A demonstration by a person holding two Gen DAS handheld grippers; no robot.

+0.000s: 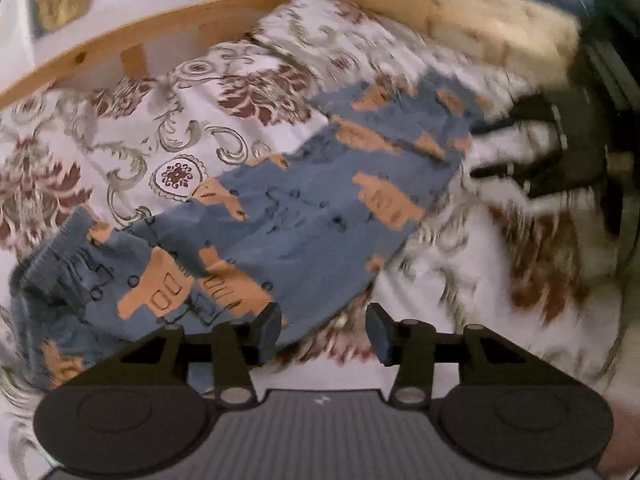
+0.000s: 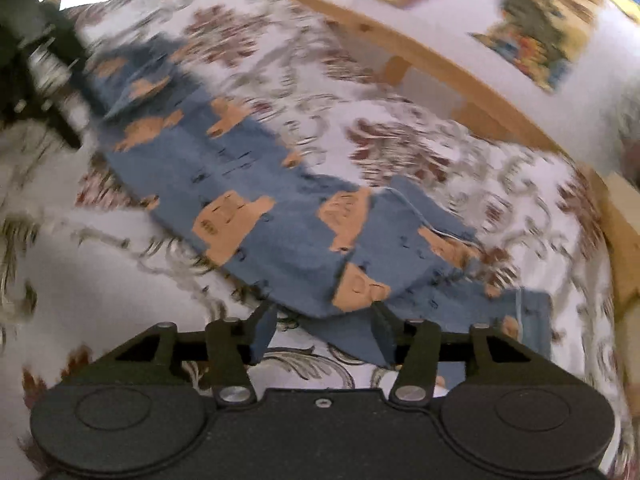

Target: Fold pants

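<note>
Across the floral bedspread [image 1: 192, 128] lie the pants [image 1: 304, 208], small blue ones printed with orange trucks, stretched long with the ribbed waistband [image 1: 56, 256] bunched at one end and the leg hems at the other. They look light, soft and limp, so they should sag and crease wherever lifted; a pinch at the waistband corner and at the hem would likely carry them best. Both tongs stand apart and hold nothing: the left gripper [image 1: 324, 330] hovers at the cloth's near edge, the right gripper [image 2: 324, 330] just over a folded flap. Beyond the bed, a wooden rail [image 1: 160, 24] meets a white wall hung with pictures [image 2: 532, 36].
</note>
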